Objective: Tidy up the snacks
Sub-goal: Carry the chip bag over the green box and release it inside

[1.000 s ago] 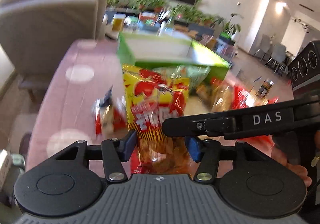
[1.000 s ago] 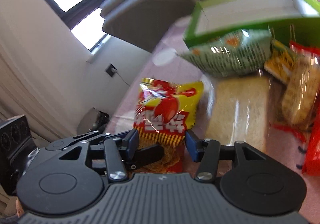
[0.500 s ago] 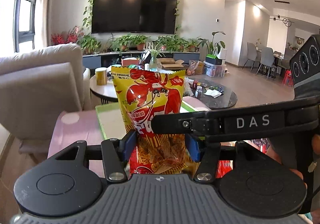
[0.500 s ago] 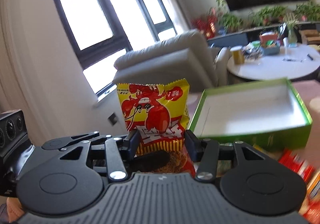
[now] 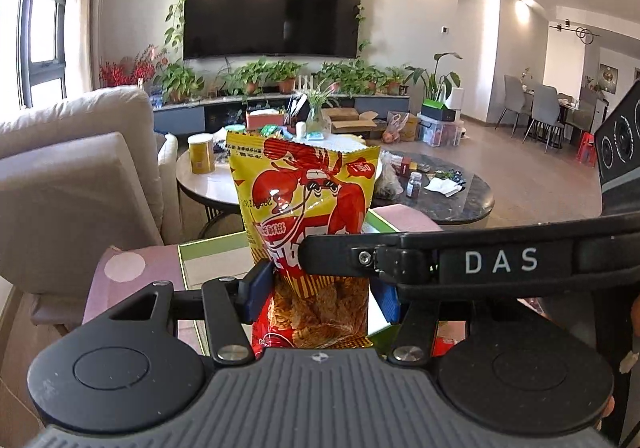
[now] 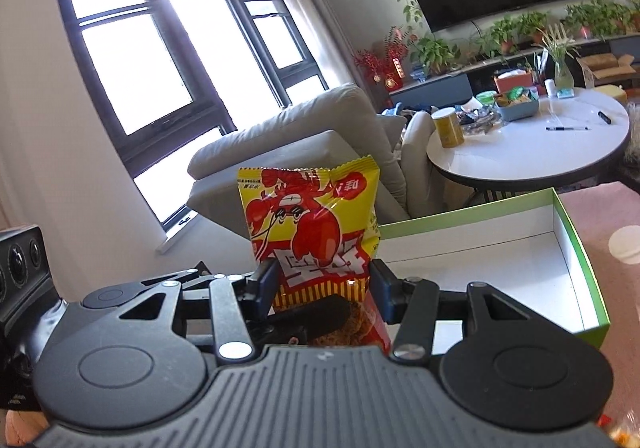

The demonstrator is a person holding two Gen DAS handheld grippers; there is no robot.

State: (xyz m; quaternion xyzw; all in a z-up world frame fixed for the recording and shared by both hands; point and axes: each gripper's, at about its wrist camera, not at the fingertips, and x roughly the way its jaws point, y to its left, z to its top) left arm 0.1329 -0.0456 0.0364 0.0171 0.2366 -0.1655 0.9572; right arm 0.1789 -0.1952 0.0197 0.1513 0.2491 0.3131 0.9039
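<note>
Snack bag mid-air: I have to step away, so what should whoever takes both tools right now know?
Left tool: shut on the snack bag, held upright.
Right tool: shut on the same bag's lower part, crossing the left one.
Green box sits open on the pink table; the part in view holds nothing.
Done: bag lifted. Left: lower it into the box, release, then fetch other snacks, not in view now.

"DAS" stands in white on the right claw's (image 5: 320,260) black finger.

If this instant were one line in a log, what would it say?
phase: carrying | left gripper: shut on yellow-and-red lobster snack bag | right gripper: shut on bag | bag upright | green-walled white box: holds nothing visible
</note>
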